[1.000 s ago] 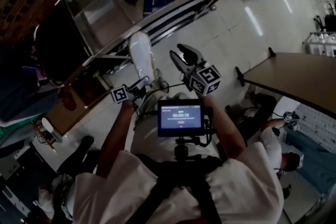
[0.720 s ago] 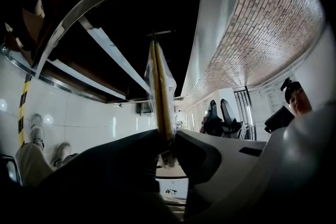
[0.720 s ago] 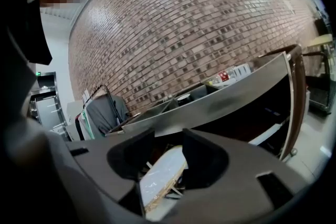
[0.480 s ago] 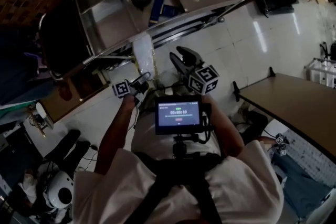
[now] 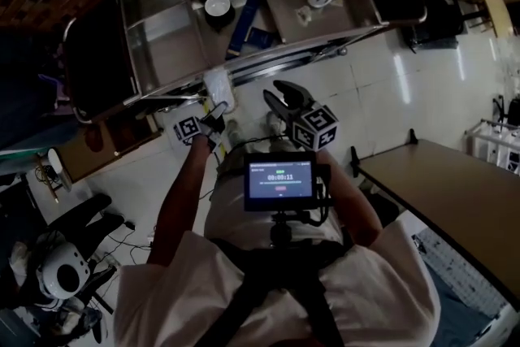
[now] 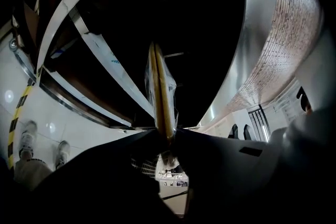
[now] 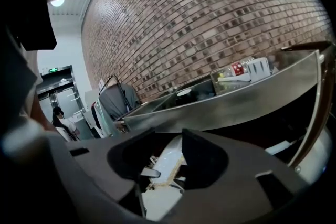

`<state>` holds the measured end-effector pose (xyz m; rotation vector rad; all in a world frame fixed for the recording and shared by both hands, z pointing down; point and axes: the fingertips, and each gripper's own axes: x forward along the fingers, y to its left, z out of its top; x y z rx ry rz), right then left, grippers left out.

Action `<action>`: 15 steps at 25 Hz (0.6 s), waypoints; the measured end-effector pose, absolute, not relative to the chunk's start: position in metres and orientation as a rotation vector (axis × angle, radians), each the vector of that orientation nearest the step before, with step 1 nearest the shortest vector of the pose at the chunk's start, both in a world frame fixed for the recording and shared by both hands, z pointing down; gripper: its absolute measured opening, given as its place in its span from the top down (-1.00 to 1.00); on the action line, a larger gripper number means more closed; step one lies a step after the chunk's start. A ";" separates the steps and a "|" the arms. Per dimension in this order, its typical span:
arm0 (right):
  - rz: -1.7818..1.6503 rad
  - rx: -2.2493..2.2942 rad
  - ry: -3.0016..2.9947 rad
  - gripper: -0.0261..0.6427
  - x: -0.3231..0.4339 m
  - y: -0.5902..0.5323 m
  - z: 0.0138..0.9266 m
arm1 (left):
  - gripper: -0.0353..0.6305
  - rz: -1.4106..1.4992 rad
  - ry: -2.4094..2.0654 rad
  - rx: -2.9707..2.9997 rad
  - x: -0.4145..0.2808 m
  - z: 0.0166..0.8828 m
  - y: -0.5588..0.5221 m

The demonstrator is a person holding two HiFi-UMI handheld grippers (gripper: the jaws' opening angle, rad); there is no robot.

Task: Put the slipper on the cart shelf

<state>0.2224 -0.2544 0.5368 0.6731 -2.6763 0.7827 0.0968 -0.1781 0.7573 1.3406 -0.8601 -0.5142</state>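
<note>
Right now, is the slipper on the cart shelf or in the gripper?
In the left gripper, which is shut on the slipper, held edge-on at the cart, not set down.

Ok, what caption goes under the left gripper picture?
Left gripper, jaws shut on a wrapped slipper seen edge-on, facing the steel cart.

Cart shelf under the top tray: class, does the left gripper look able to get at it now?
Probably yes: the left gripper, shut on the slipper, points into the dark opening of the shelf, with nothing seen blocking it.
</note>
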 end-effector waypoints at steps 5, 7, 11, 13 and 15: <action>0.863 0.712 -2.639 0.42 0.236 -0.267 0.546 | 0.71 -0.564 -0.884 1.299 0.092 0.770 -0.208; 0.873 0.724 -2.626 0.42 0.236 -0.269 0.551 | 0.71 -0.558 -0.896 1.289 0.087 0.779 -0.217; 0.891 0.726 -2.609 0.42 0.235 -0.270 0.556 | 0.71 -0.572 -0.909 1.288 0.075 0.794 -0.233; 0.894 0.727 -2.603 0.42 0.234 -0.270 0.557 | 0.71 -0.599 -0.906 1.283 0.071 0.796 -0.241; 0.898 0.731 -2.598 0.42 0.235 -0.271 0.558 | 0.71 -0.596 -0.909 1.276 0.068 0.800 -0.247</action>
